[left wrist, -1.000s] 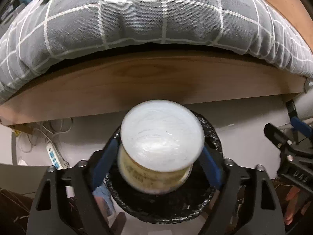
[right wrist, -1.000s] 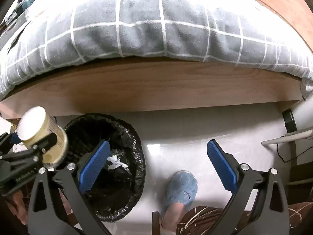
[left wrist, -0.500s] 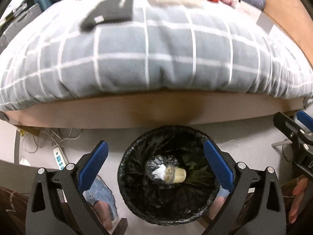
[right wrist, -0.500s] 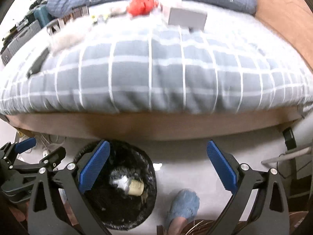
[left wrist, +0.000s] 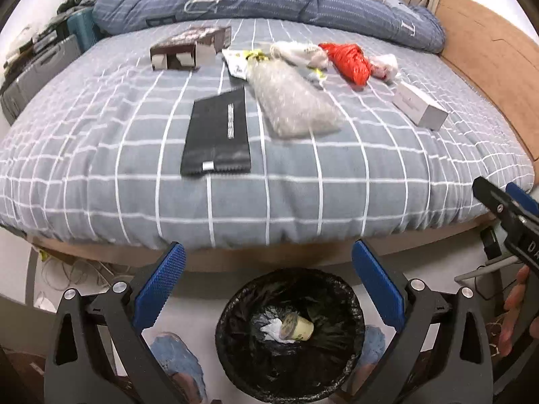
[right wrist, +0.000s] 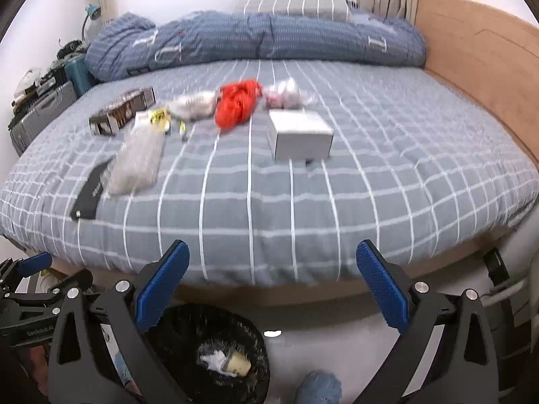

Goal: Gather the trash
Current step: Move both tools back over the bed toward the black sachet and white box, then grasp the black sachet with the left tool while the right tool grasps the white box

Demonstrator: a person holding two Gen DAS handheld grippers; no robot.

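Left hand-held gripper (left wrist: 267, 281) released and empty above black-lined bin (left wrist: 289, 336) — right hand-held gripper (right wrist: 273, 282) likewise — printed writing unreadable.

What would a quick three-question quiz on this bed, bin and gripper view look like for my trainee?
1. True or false: the cup lies inside the bin.
2. Which item on the bed lies nearest its front edge? A) red bag B) black pouch C) white box
3. Fill in: the left gripper and right gripper are both ____, with nothing between their jaws.

Key
1. True; it lies on its side beside a white wad.
2. B, the black pouch; the red bag and white box lie further back.
3. Open.
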